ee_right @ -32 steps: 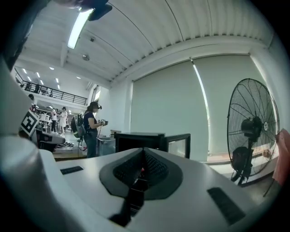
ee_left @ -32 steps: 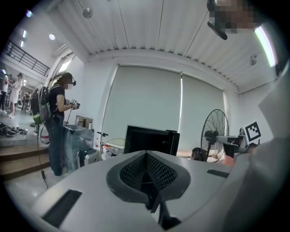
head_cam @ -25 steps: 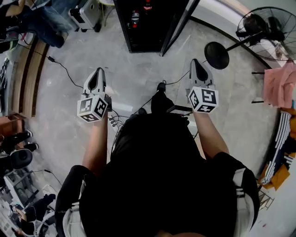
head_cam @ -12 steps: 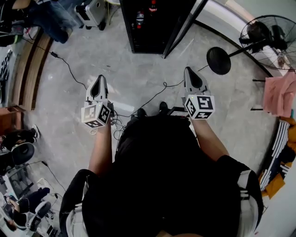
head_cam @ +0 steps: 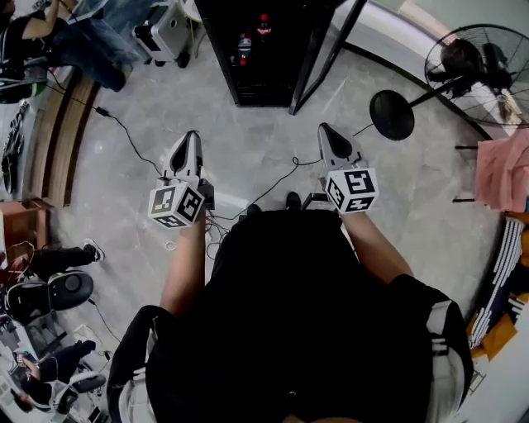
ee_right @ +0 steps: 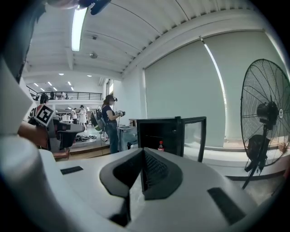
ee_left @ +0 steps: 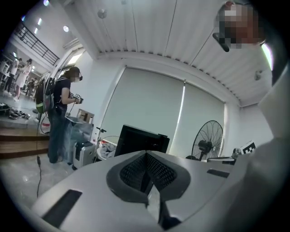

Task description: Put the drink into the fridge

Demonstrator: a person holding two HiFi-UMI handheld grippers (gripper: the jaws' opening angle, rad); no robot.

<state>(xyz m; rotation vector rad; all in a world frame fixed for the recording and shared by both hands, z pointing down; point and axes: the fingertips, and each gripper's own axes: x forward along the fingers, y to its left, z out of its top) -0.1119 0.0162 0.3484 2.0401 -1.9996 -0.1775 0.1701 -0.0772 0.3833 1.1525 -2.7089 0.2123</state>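
Risks a trip on the floor cable (head_cam: 277, 180) at 12 o'clock, just ahead of the feet. Shut tight and empty: left gripper (head_cam: 191, 138) at 11, right gripper (head_cam: 326, 132) at 1. Farther at 12, open fridge (head_cam: 273, 83) with 2 drink bottles (head_cam: 263, 25) already inside.

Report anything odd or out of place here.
The fridge door stands open with bottles inside, yet the left gripper and right gripper are both shut and empty: no drink in hand. A loose cable trails across the floor.
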